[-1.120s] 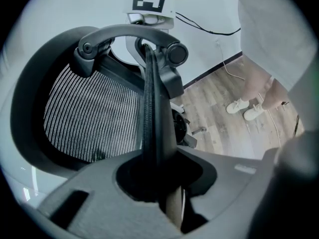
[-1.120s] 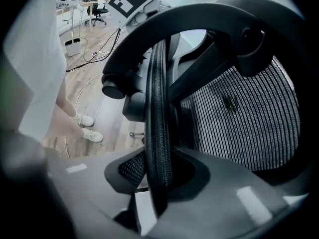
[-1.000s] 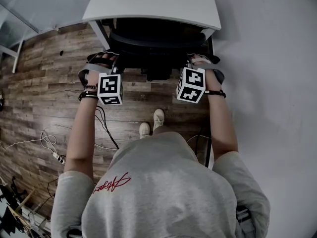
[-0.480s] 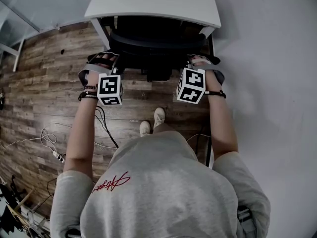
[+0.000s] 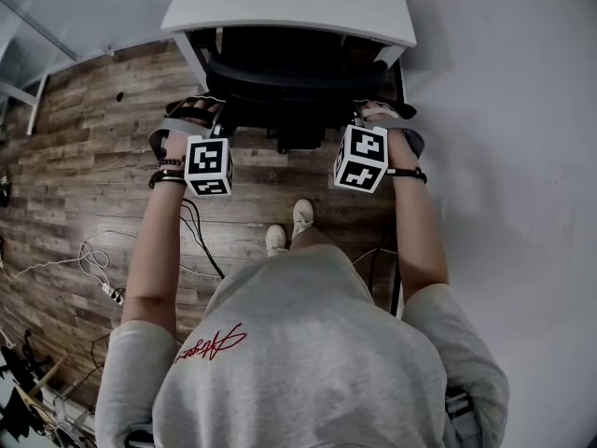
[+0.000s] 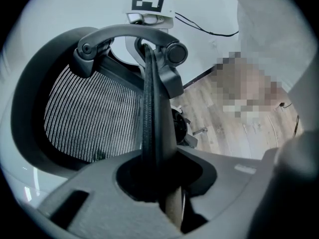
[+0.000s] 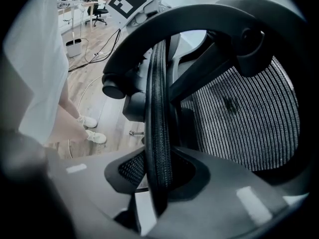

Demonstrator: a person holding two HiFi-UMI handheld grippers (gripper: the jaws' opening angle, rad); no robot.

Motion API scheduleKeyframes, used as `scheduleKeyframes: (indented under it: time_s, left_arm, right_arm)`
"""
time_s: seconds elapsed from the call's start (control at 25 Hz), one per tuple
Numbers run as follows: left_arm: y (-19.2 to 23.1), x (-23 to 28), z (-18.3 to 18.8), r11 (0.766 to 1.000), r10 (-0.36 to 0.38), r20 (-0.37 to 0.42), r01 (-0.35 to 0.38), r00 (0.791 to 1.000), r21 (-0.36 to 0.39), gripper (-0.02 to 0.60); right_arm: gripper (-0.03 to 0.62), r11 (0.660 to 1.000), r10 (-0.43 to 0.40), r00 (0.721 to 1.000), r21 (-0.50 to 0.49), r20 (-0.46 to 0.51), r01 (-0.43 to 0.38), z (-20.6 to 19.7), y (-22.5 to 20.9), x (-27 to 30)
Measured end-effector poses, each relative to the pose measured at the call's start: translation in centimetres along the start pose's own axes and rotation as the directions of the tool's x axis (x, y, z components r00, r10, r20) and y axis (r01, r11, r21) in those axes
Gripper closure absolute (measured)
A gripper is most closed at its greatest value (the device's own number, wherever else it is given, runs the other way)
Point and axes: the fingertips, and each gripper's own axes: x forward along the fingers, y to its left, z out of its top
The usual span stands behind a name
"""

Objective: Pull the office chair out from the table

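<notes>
A black mesh-backed office chair [image 5: 289,77] stands tucked under the white table [image 5: 289,3]. My left gripper [image 5: 199,117] is at the left edge of the chair's back and my right gripper [image 5: 375,116] at the right edge. In the left gripper view the jaws of my left gripper [image 6: 159,183] are shut on the thin black rim of the chair back [image 6: 152,108], with the mesh [image 6: 89,118] to the left. In the right gripper view my right gripper [image 7: 157,178] clamps the rim of the chair back [image 7: 158,113] in the same way, mesh [image 7: 239,118] to the right.
A white wall [image 5: 504,157] runs close along the chair's right side. Cables [image 5: 198,241] trail over the wooden floor at the left. The person's shoes [image 5: 287,229] stand just behind the chair. A white table leg [image 5: 191,63] is beside the left gripper.
</notes>
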Motion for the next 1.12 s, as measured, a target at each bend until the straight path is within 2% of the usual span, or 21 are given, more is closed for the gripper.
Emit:
scheduleKeyframes:
  time_s: [0.44,1.12]
  left_arm:
    - [-1.5,-1.3,-0.1,1.000,0.003,-0.001,-0.003,1.000,0.002,0.514]
    - [-3.1,-2.7,1.7,1.000,-0.003,0.002,0.003,1.000,-0.008,0.515]
  right_arm:
    - [0.491,1.000,0.003,1.000,0.011,-0.004,-0.003,0.9,1.9,-1.0]
    - [0.490,1.000,0.002,1.000,0.008,-0.001,-0.002,0.1,3.7,-2.4]
